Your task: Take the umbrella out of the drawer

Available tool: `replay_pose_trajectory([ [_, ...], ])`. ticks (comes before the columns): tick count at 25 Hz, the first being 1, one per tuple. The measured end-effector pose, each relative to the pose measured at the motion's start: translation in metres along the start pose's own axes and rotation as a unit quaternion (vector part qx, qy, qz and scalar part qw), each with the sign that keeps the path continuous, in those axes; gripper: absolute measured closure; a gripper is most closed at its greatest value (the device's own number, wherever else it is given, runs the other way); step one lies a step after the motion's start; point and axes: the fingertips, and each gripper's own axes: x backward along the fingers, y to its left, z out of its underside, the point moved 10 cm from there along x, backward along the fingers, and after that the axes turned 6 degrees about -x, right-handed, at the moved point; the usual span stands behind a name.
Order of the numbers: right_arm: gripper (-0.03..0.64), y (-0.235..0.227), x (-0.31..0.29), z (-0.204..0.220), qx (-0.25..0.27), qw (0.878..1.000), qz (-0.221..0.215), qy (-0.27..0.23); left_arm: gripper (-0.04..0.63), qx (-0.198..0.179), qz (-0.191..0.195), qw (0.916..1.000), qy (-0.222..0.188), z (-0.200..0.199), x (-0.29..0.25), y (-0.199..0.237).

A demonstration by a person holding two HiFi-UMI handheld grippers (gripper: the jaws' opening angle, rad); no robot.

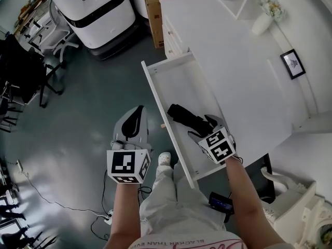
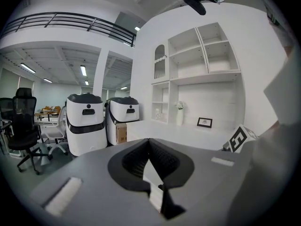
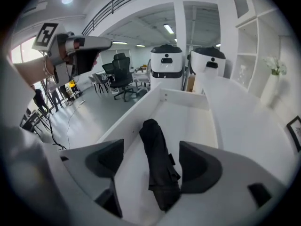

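Umbrella [image 3: 159,164], folded and black, lies in the open drawer [image 1: 155,95] between the spread jaws of the right tool [image 1: 206,124], apparently poised to grip it, while the left tool [image 2: 149,149], clenched empty, hangs aside.

Drawer [image 1: 155,95] pulled out of white cabinet [image 1: 233,61] — folded black umbrella [image 1: 184,117] lying slantwise inside. Right gripper [image 1: 203,127] over drawer, at umbrella's near end. Left gripper [image 1: 134,115] left of drawer, above grey floor [image 1: 78,118]. Vase [image 1: 262,24] and framed picture [image 1: 293,64] on cabinet top — white machines [image 1: 93,9] beyond
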Motion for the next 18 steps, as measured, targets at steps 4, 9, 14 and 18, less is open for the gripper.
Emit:
replay_pose_trajectory([
  [4, 0.258, -0.005, -0.022, 0.005, 0.005, 0.999, -0.009, 0.035, 0.588, -0.002, 0.01, 0.9999, 0.005, 0.003, -0.006, -0.002],
  [9, 0.259, -0.015, -0.044, 0.01, 0.021, 0.997, -0.013, 0.074, 0.588, -0.003, 0.016, 0.9998, 0.013, 0.008, -0.01, -0.001],
  [14, 0.258, -0.025, -0.066, 0.016, 0.034, 0.992, -0.018, 0.123, 0.588, -0.007, 0.02, 0.9996, 0.021, 0.01, -0.017, 0.005],
  [18, 0.258, -0.029, -0.083, 0.022, 0.038, 0.987, -0.03, 0.155, 0.588, -0.007, 0.024, 0.9994, 0.025, 0.012, -0.024, 0.008],
])
